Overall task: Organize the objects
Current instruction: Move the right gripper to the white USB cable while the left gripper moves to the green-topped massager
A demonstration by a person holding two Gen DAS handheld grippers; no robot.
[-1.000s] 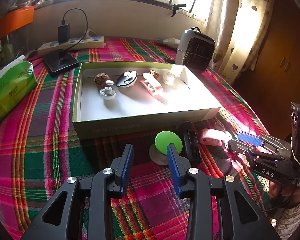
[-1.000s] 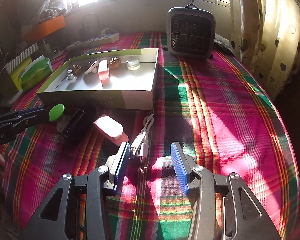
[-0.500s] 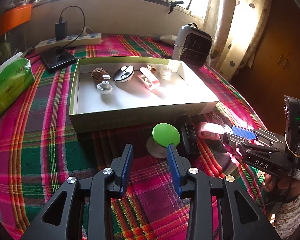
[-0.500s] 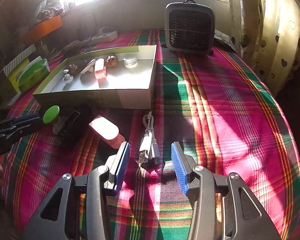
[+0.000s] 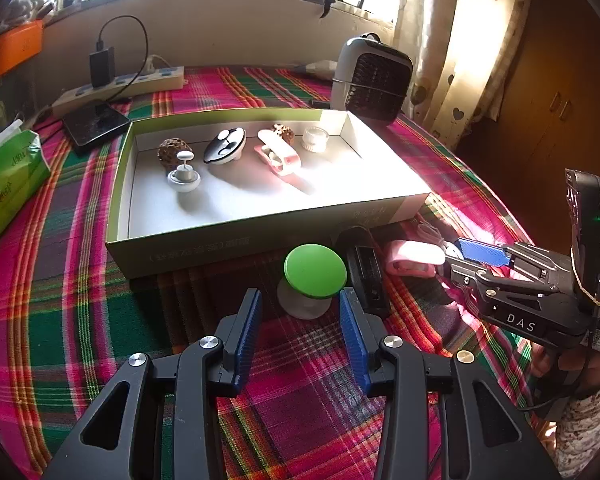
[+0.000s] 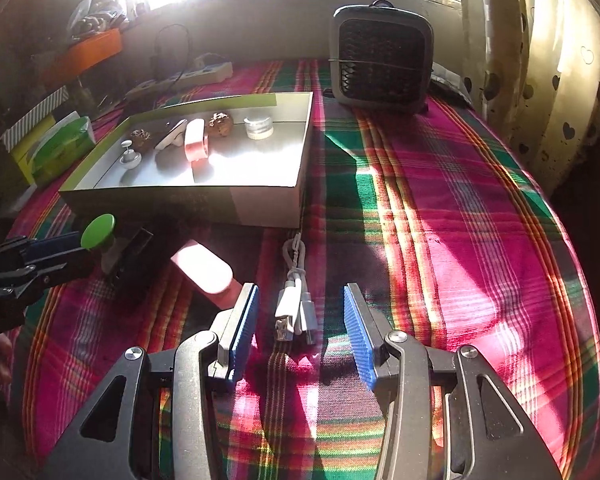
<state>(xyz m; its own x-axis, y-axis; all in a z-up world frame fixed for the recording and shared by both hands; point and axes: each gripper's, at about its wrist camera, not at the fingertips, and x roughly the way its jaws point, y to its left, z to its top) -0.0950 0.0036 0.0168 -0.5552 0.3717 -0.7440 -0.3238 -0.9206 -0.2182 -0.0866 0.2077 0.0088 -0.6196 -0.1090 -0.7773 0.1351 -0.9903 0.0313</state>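
A green-topped knob on a white base (image 5: 315, 270) stands on the plaid cloth in front of the shallow white box (image 5: 260, 244). My left gripper (image 5: 300, 316) is just short of it. Its jaws are opening, and the pads do not touch the knob's base between the tips. A black block (image 5: 366, 276) and a pink case (image 5: 412, 260) lie to the right of the knob. My right gripper (image 6: 300, 312) is open astride a bundled white cable (image 6: 296, 304), touching nothing. The box (image 6: 180, 200) holds several small items.
A small fan heater (image 5: 374, 76) stands behind the box on the right. A power strip (image 5: 120, 88), a black slab (image 5: 96, 126) and a green tissue pack (image 5: 8, 184) sit to the left. The table's rounded edge and a curtain (image 6: 560, 60) are close on the right.
The left jaws have spread wider around the green knob. The white cable has shifted from beside the right gripper's left finger to midway between its fingers.
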